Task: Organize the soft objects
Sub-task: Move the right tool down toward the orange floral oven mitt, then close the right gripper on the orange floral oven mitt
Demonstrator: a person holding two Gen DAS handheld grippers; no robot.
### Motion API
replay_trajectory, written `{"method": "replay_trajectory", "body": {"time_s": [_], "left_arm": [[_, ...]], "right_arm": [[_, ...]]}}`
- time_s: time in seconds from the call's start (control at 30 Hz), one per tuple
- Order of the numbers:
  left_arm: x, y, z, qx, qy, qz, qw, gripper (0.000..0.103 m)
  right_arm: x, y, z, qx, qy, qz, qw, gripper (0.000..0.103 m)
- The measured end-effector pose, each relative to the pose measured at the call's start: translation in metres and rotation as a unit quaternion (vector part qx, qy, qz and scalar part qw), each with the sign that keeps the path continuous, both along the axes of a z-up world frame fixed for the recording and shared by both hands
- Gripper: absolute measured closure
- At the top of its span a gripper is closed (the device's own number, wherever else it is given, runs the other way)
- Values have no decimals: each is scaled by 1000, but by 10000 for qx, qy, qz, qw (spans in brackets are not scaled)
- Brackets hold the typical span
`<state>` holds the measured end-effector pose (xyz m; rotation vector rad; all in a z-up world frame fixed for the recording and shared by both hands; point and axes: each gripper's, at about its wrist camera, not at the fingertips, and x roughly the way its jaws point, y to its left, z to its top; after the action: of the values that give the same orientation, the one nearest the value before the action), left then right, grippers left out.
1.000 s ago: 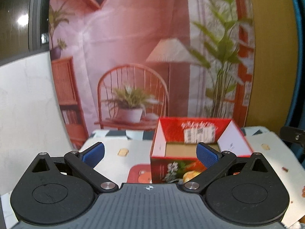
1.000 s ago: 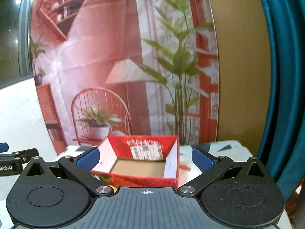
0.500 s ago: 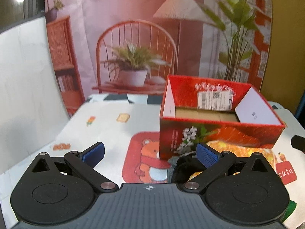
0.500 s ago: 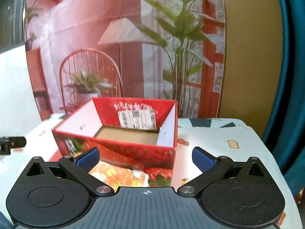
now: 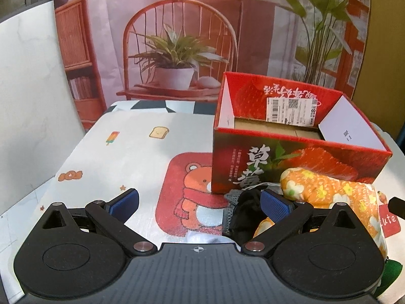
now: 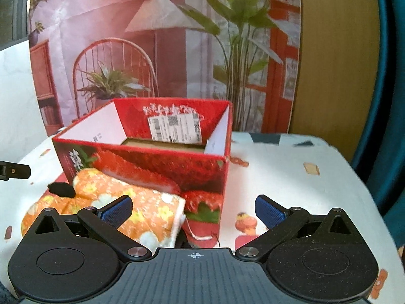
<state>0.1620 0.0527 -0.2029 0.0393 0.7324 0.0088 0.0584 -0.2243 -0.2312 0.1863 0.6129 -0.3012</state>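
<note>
An open red strawberry box (image 5: 291, 157) stands on the table; it also shows in the right wrist view (image 6: 152, 157). An orange flowered soft item (image 5: 329, 192) lies against its front, also seen in the right wrist view (image 6: 131, 202). A dark grey and black knitted item (image 5: 240, 210) lies beside it, near my left gripper's right finger. My left gripper (image 5: 200, 204) is open and empty above the tablecloth. My right gripper (image 6: 193, 209) is open and empty, with the orange item's corner between its fingers.
A cartoon-print tablecloth (image 5: 121, 157) covers the table. A printed backdrop (image 5: 177, 38) hangs behind it, a white wall panel (image 5: 30, 96) stands at the left, and a teal curtain (image 6: 389, 101) hangs at the right. The table edge curves away at the right (image 6: 354, 167).
Both grippers have tilted down and moved closer to the table. The box looks larger, and the orange and dark soft items have come into view. Both stayed open.
</note>
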Motion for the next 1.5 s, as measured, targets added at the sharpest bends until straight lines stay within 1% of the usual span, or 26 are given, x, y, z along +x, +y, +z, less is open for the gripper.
{"method": "replay_trajectory", "body": {"time_s": [0.1,0.17,0.23,0.27,0.3,0.4,0.43,0.5,0.6,0.7,0.77,0.83,1.0,1.17,1.27,1.37,1.4,1.5], "left_arm": [[1,0,-4,-72,89,-46,9999,1],[1,2,-7,-240,143,-98,9996,3],[1,1,-9,-414,197,-198,9988,10],[1,0,-10,-516,251,-290,9979,12],[0,-1,-11,-581,286,-357,9973,15],[-2,-11,-14,-737,441,-626,9943,20],[-3,-14,-16,-775,499,-706,9932,24],[-4,-19,-20,-857,570,-868,9909,26],[-1,-24,-29,-904,670,-942,9892,30],[1,-21,-36,-1211,732,-956,9853,32],[1,-21,-39,-1357,714,-966,9834,35],[2,-25,-39,-1296,721,-1029,9836,47],[1,-29,-39,-1212,744,-1082,9839,51],[3,-29,-40,-1198,790,-1095,9836,52],[3,-31,-40,-1170,782,-1126,9836,60],[1,-30,-36,-1119,706,-1140,9846,69],[0,-30,-35,-1098,688,-1127,9851,74],[-1,-27,-32,-1115,658,-1110,9854,76]], "right_arm": [[0,-2,-9,160,74,43,9998,0],[1,-1,-12,253,103,113,9996,0],[2,2,-16,324,141,206,9992,1],[3,3,-17,355,169,254,9989,3],[4,5,-19,400,205,313,9985,7],[10,9,-25,548,323,487,9968,17],[12,10,-26,586,357,529,9962,18],[16,12,-30,670,428,608,9950,21],[21,13,-36,837,502,681,9929,21],[25,14,-38,908,506,750,9918,22],[27,14,-39,938,510,786,9912,22],[29,13,-41,1005,514,814,9903,24],[32,14,-41,1118,515,884,9885,31],[34,14,-42,1173,530,911,9875,31],[35,13,-41,1216,520,911,9870,33],[35,15,-38,1174,506,925,9875,37],[34,15,-37,1155,495,938,9876,38],[33,15,-34,1117,471,930,9882,44]]}}
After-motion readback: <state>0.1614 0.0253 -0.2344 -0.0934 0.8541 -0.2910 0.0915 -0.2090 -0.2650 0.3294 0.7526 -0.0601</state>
